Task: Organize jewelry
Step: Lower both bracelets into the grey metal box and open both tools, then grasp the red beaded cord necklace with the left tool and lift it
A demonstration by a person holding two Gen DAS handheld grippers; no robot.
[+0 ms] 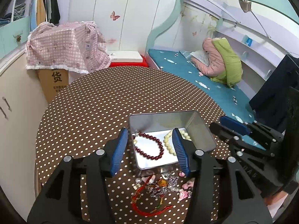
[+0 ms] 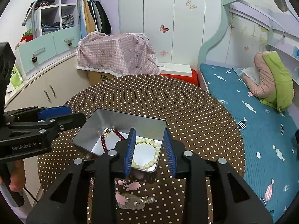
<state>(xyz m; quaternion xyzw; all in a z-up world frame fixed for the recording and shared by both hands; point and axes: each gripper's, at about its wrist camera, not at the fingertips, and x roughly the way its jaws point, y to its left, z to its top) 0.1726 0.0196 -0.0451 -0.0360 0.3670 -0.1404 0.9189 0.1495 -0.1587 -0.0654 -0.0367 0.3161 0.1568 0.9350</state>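
Tin (image 1: pixel 200 130): on desk (image 1: pixel 104 100), holding red (image 1: pixel 149 146) and cream (image 1: pixel 168 141) bracelets.
Pile (image 1: pixel 158 186): loose jewelry just before tin.
Left claw (image 1: pixel 149 149): apart, empty.
Right claw (image 2: pixel 150 152): apart, empty.
Tip: pinch one piece, avoid tangled cord.

The surface (image 1: pixel 112 100) wears a brown cloth with white polka dots. The tin (image 1: pixel 201 132) is silver. In it lie a dark red bead bracelet (image 1: pixel 149 146) and a cream one (image 2: pixel 149 155). Both tongs (image 1: pixel 149 149) (image 2: pixel 150 152) are black with blue pads. A pink-and-white checked cover (image 1: pixel 63 46) and a teal bed (image 2: pixel 261 130) show behind.
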